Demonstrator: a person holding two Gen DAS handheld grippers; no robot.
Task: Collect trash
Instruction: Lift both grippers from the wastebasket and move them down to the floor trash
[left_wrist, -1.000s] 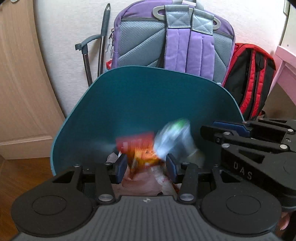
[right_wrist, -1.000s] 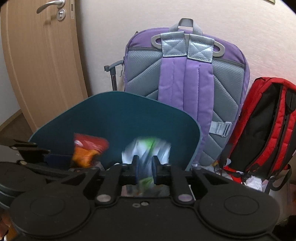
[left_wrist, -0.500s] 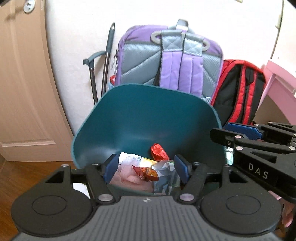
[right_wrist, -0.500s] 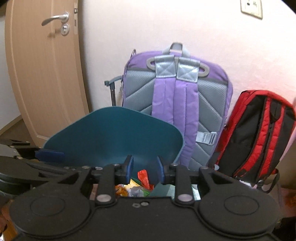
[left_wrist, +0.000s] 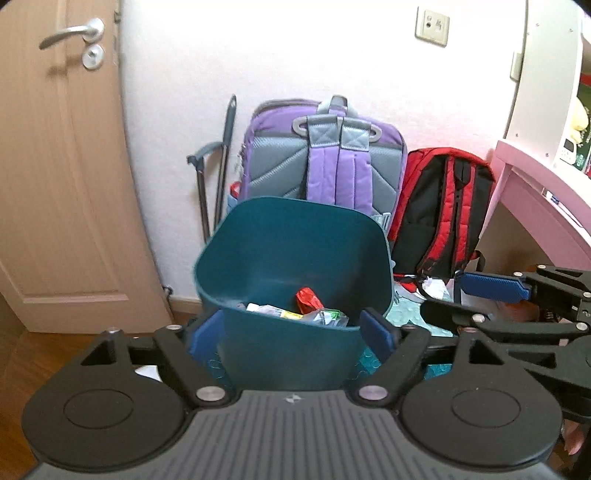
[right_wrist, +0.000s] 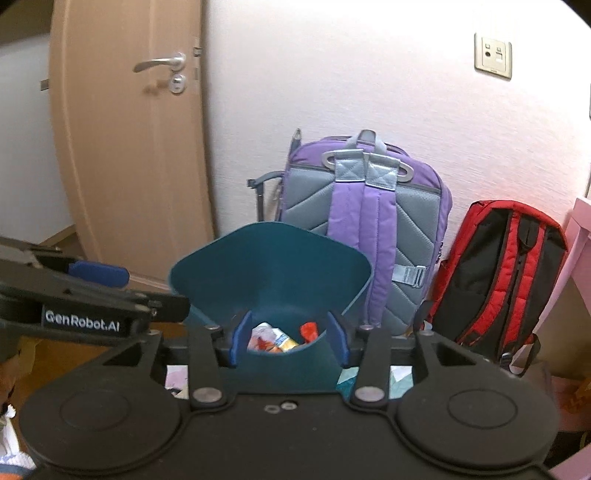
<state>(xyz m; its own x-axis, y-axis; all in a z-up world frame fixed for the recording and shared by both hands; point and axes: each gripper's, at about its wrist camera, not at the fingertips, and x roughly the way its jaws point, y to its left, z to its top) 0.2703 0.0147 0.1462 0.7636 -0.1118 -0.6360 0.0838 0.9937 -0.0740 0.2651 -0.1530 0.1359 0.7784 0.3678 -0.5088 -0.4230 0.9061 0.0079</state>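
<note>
Left wrist view: The left gripper (left_wrist: 291, 334) is seen with its blue-padded jaws spread and opening; nothing is clamped, and the teal waste bin (left_wrist: 295, 243) is framed in the gap behind them. The bin is smooth moulded plastic with rounded corners and a raised back wall. Crumpled wrappers (left_wrist: 308, 308), one of glossy red foil, lie inside the bin. A quilted purple backpack (left_wrist: 325, 166) stands just behind the bin and a red-and-black backpack (left_wrist: 443, 210) beside it. The right gripper (left_wrist: 517, 306) is cut off at the frame edge.

Right wrist view: The right gripper (right_wrist: 290, 339) is seen with its jaws apart and opening, empty. The bin (right_wrist: 269, 266) rim is clear of both pads. The wrappers (right_wrist: 277, 338) are partly hidden by the bin's front wall. Beyond the bin, a wooden door (right_wrist: 129, 147) is visible. The left gripper (right_wrist: 99, 291) is shown only in part.
</note>
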